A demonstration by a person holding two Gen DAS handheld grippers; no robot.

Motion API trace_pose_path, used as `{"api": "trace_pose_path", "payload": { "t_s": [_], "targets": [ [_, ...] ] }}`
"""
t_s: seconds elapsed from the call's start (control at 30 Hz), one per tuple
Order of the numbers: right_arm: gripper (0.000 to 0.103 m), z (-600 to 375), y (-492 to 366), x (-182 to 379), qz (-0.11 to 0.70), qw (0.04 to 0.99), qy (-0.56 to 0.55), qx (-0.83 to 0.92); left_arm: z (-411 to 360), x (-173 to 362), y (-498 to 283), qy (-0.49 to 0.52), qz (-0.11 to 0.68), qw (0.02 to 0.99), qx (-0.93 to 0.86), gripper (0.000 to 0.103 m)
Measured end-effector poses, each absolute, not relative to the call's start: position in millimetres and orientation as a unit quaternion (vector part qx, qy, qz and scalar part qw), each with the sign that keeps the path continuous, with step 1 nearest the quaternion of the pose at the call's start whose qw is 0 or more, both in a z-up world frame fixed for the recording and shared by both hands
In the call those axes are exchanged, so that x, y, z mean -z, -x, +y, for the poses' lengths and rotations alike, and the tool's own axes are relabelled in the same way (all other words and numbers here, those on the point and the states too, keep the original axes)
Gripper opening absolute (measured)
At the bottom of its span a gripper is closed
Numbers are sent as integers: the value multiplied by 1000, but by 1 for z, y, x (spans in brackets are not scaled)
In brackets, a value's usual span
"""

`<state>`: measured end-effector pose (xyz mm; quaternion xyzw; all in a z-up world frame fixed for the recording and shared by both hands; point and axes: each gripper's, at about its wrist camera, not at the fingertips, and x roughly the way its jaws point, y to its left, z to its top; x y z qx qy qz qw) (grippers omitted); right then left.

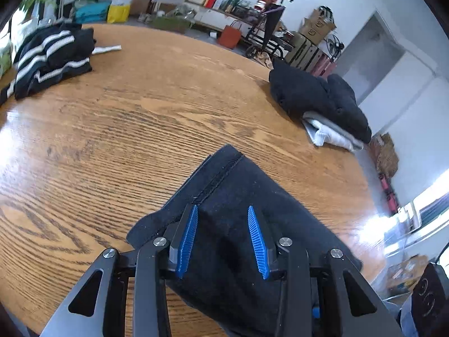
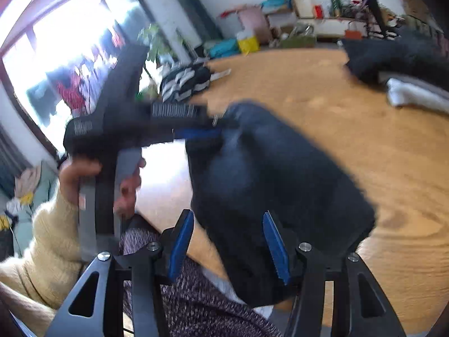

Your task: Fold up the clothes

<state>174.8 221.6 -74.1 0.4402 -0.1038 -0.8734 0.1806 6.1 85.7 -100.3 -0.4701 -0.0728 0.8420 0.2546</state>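
Note:
A folded black garment (image 1: 241, 224) lies at the near edge of the wooden table (image 1: 140, 129). My left gripper (image 1: 223, 210) is open, its blue pads (image 1: 188, 238) straddling the garment's top fold just above it. In the right wrist view the same garment (image 2: 275, 185) shows blurred, with the left gripper (image 2: 196, 129) reaching in at its far left corner. My right gripper (image 2: 228, 216) is open, its fingers on either side of the garment's near end.
A black and white striped pile (image 1: 50, 56) sits far left. A black garment on a white one (image 1: 322, 101) sits at the right edge. The person's cream sleeve (image 2: 47, 238) and speckled lap (image 2: 196, 303) are close below. Clutter lines the far wall.

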Motion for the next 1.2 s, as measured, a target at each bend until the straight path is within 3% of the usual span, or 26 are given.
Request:
{"api": "trace_pose_path", "payload": {
  "t_s": [0.17,0.3,0.4,0.7,0.8,0.87,1.0,1.2],
  "targets": [
    [56,218,-174,80,-91,181,-449,870,98,94,-17,441,5,243,-864,39],
    [53,225,-181,54,-91,193,-434,875,89,79,-27,428,-7,239,-872,39],
    [57,245,-183,34,-88,151,-403,898,90,77,-32,425,2,231,-875,39],
    [56,270,-161,67,-86,93,-434,892,89,106,-34,413,36,231,-880,43],
    [60,283,-161,64,-111,97,-428,892,72,96,-31,430,-35,237,-870,42],
    [72,291,-160,66,-127,97,-428,889,56,89,-29,441,-106,248,-856,43],
    [72,309,-158,69,-161,99,-427,884,31,86,-31,471,-219,265,-812,57],
    [72,333,-154,76,-208,104,-426,874,8,97,-47,499,-333,278,-750,58]
  ]
}}
